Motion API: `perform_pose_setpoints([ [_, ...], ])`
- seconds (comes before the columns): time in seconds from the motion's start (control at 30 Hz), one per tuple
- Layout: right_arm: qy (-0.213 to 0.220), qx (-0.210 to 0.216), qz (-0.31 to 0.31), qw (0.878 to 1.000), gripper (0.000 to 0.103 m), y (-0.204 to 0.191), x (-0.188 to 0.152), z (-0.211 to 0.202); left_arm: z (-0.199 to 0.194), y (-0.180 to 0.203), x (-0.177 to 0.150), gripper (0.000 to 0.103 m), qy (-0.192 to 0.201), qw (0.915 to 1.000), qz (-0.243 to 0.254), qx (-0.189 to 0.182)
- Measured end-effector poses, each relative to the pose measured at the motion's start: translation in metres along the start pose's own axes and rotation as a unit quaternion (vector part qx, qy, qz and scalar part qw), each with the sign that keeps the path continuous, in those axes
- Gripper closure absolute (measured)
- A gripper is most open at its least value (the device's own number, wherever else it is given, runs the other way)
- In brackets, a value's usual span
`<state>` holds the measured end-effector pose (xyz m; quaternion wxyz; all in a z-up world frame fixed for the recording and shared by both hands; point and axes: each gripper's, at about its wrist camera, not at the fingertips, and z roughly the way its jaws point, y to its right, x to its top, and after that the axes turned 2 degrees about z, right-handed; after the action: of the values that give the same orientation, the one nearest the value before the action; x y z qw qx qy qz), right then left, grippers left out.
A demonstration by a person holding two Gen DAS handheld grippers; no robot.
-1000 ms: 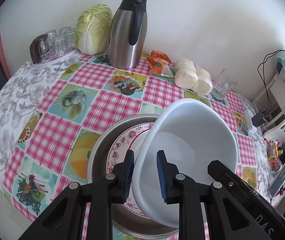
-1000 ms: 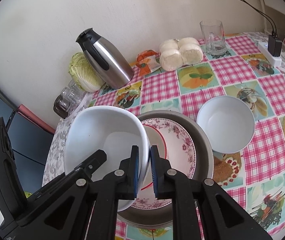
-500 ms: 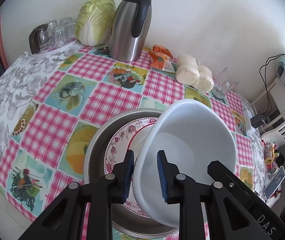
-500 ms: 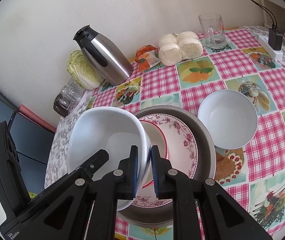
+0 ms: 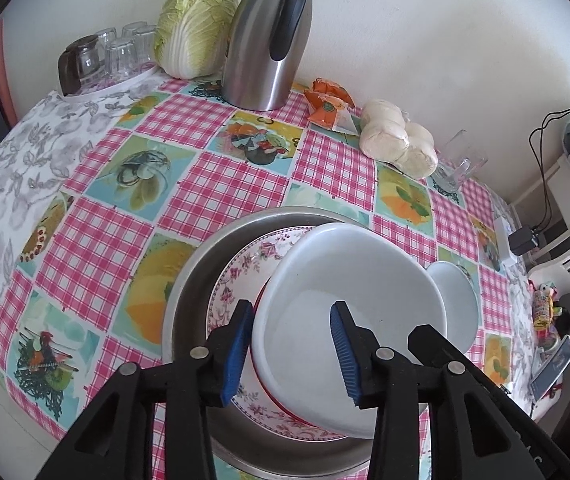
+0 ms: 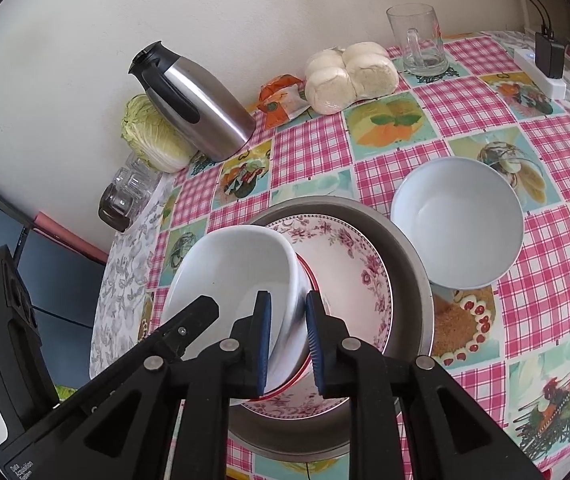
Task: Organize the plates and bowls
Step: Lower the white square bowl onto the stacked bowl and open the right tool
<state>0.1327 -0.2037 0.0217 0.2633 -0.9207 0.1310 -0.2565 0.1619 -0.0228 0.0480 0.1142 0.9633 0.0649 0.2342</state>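
Note:
A large white bowl [image 5: 349, 304] rests tilted on a red-rimmed dish and a floral plate [image 5: 245, 272], all inside a metal basin [image 5: 193, 264]. My left gripper [image 5: 291, 348] straddles the bowl's near rim. Its jaws are opening, and the blue pads stand clear of the wall. In the right wrist view the same bowl [image 6: 237, 272] has its right wall between the jaws of my right gripper [image 6: 289, 340], which are opening with a slight gap at the pads. The floral plate [image 6: 349, 272] and basin [image 6: 413, 264] lie beneath. A second white bowl [image 6: 457, 224] stands on the tablecloth just right of the basin.
Along the wall stand a steel thermos [image 5: 265, 40], a cabbage [image 5: 193, 28], a tray of glasses [image 5: 105, 56], an orange packet [image 5: 325, 108], wrapped buns [image 6: 349, 76] and a glass mug [image 6: 417, 40]. A power strip [image 6: 541, 72] lies at the far right.
Both grippers' jaws have spread apart from the bowl's rim. The large white bowl has sunk from a steeper tilt onto the plates in the basin.

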Motion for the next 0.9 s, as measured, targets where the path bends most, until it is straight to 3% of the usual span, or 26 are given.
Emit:
perform_pose_setpoints([
  [0.7, 0.007, 0.005, -0.007, 1.0, 0.083, -0.003, 0.002, -0.009, -0.014, -0.001, 0.001, 0.056, 0.019, 0.9997, -0.008, -0.014],
  [0.73, 0.008, 0.005, -0.007, 1.0, 0.083, -0.004, 0.002, -0.01, -0.016, -0.001, 0.001, 0.055, 0.023, 0.9996, -0.008, -0.011],
  [0.8, 0.01, 0.005, -0.008, 1.0, 0.083, -0.004, 0.002, -0.012, -0.021, -0.002, 0.001, 0.044, 0.031, 0.9995, -0.01, -0.003],
  [0.9, 0.015, 0.004, -0.009, 1.0, 0.083, -0.005, 0.003, -0.015, -0.025, -0.005, 0.002, 0.043, 0.039, 0.9991, -0.014, 0.008],
])
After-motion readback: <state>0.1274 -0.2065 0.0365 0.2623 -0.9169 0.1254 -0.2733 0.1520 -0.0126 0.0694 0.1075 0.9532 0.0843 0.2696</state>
